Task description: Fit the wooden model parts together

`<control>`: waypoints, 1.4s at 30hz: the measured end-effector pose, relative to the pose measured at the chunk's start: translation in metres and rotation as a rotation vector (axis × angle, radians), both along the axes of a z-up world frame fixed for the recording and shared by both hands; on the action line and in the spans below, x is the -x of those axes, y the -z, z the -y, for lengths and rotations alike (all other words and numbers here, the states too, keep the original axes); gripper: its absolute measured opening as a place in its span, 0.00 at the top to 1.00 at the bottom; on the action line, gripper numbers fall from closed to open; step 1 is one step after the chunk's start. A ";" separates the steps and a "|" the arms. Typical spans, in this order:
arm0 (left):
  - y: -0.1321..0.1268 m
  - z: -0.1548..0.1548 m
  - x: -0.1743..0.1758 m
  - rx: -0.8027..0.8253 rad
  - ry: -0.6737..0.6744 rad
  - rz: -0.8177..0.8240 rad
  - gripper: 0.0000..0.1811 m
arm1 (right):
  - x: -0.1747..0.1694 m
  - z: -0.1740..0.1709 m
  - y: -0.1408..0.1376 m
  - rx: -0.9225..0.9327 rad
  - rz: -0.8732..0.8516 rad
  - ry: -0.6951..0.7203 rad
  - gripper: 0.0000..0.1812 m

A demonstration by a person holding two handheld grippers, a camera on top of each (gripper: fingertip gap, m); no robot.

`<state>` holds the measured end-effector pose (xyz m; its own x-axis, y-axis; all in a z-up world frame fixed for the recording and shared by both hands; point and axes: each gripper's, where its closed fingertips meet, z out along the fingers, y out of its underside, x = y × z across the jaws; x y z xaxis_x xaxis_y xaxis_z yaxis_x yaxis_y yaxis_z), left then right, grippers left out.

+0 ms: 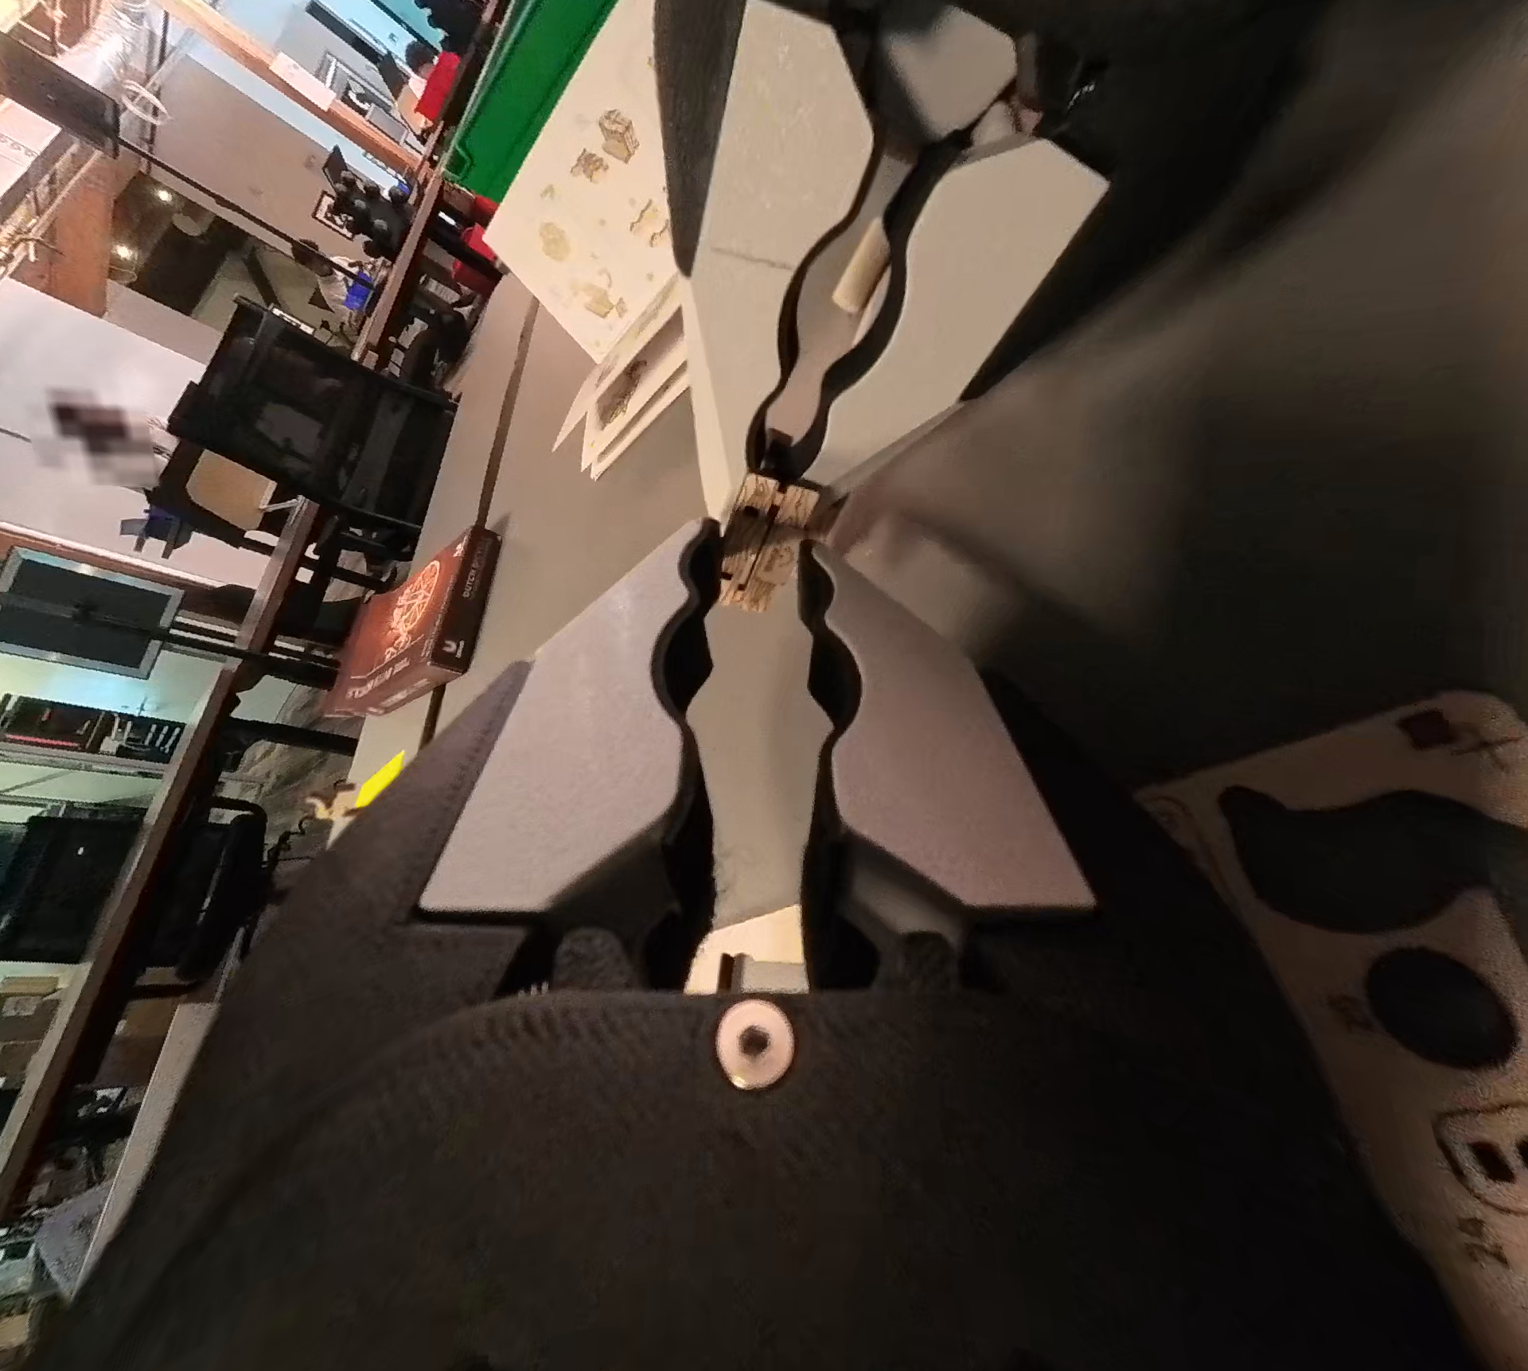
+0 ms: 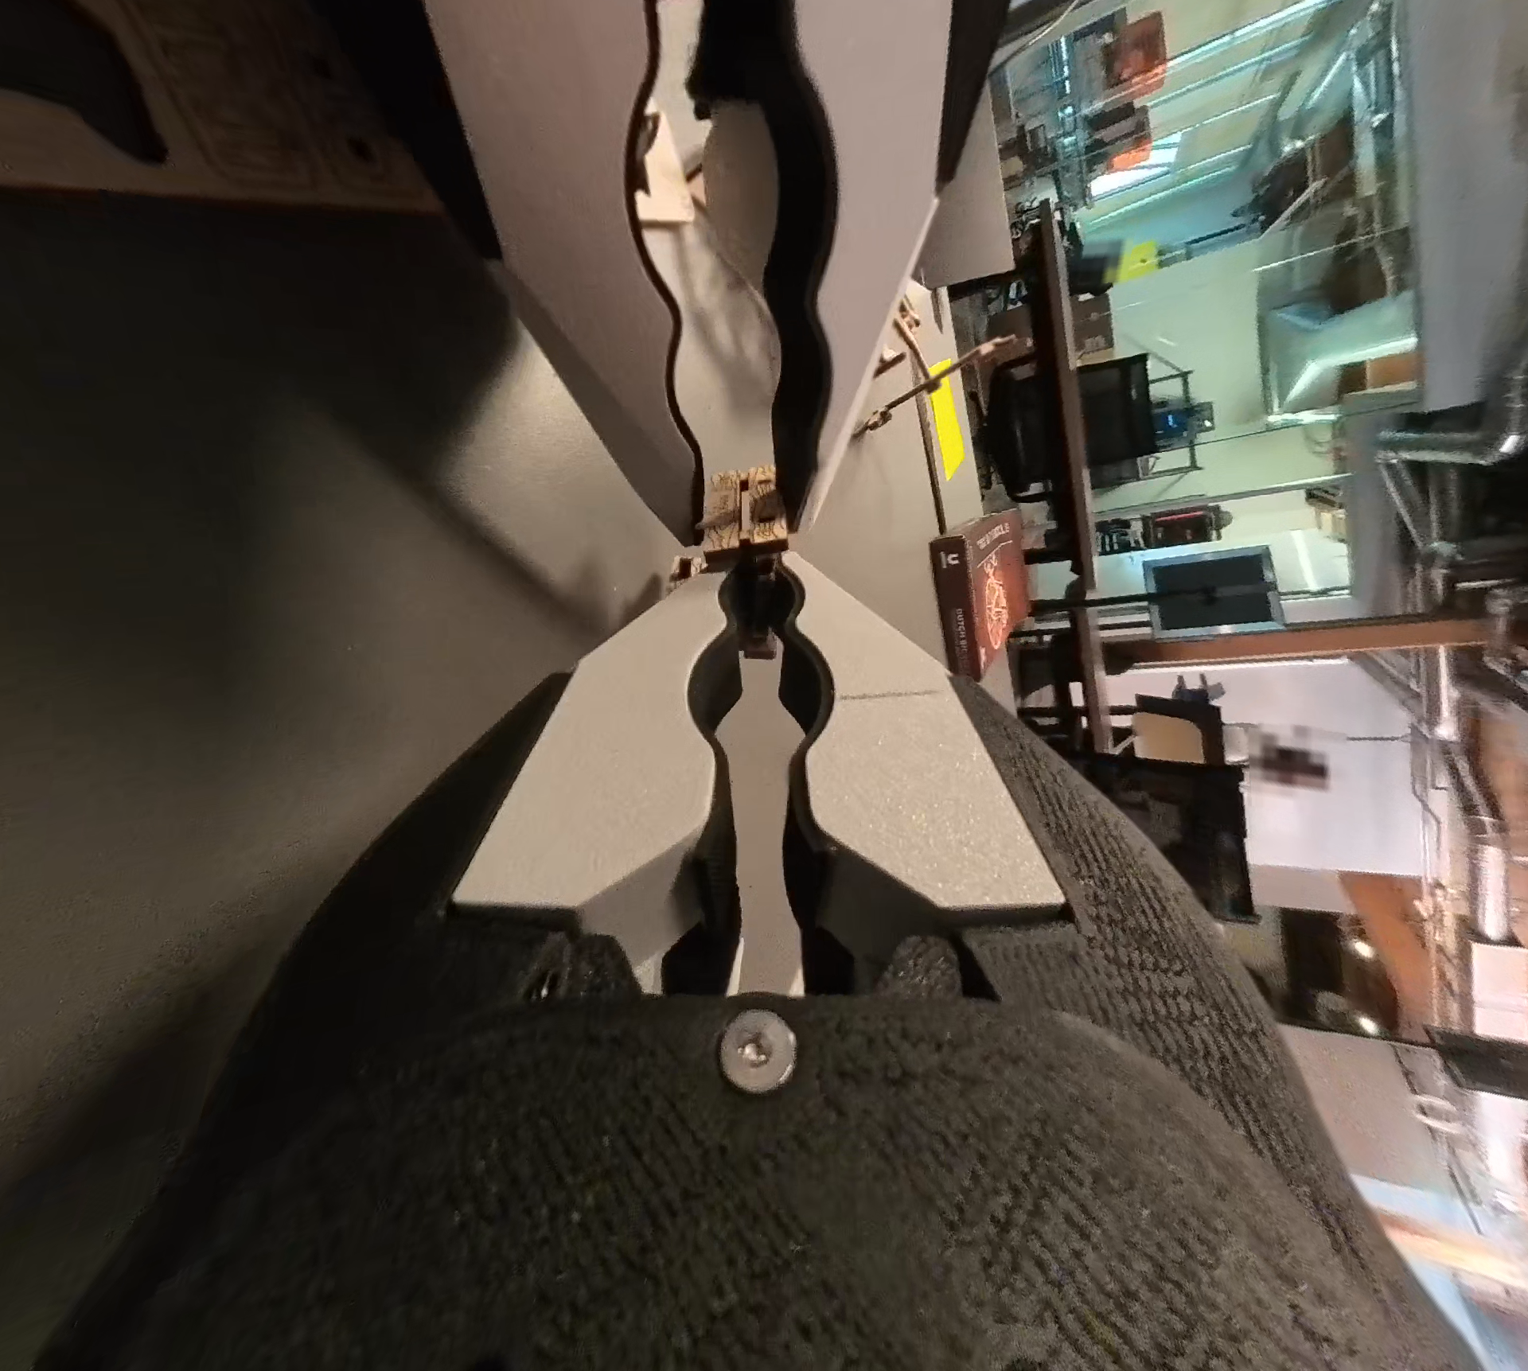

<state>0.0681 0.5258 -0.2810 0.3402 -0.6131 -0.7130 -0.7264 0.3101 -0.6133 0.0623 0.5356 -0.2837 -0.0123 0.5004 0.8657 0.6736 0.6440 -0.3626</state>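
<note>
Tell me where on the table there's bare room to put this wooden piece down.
Bare grey table lies between the brown box and the white instruction sheets. The sheets carry small wooden parts, so that end is crowded. Both grippers meet on the wooden assembly.

Pale tan wooden parts (image 1: 765, 546) with dark engraved lines sit between grey gripper fingers (image 1: 595, 736) edged in black. A reddish-brown box (image 1: 413, 641) carries light line art, beside a yellow note (image 1: 382, 777), a green bin (image 1: 562, 9) and a white sheet (image 1: 595, 207).
</note>
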 end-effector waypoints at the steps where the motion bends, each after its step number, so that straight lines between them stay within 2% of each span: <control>1: 0.001 0.000 0.000 0.005 -0.002 -0.007 0.90 | 0.000 0.000 0.001 -0.008 0.009 0.000 1.00; 5: 0.003 -0.002 0.001 0.021 -0.009 -0.013 0.90 | 0.001 -0.003 0.002 -0.046 0.032 0.010 1.00; 11: -0.005 -0.002 0.001 0.048 0.001 0.062 0.90 | 0.004 -0.001 -0.004 0.105 -0.067 -0.039 1.00; 20: -0.004 -0.002 0.002 0.061 0.000 0.056 0.90 | 0.005 -0.005 -0.006 -0.049 -0.016 -0.012 1.00; 29: -0.014 0.002 0.002 0.098 0.043 0.151 0.90 | 0.010 0.002 -0.011 0.246 -0.153 -0.094 1.00; 38: -0.030 0.008 -0.002 0.159 0.107 0.288 0.90 | 0.011 0.009 -0.023 0.421 -0.268 -0.180 1.00; 42: -0.032 0.009 -0.002 0.174 0.121 0.313 0.90 | 0.011 0.009 -0.026 0.410 -0.280 -0.188 1.00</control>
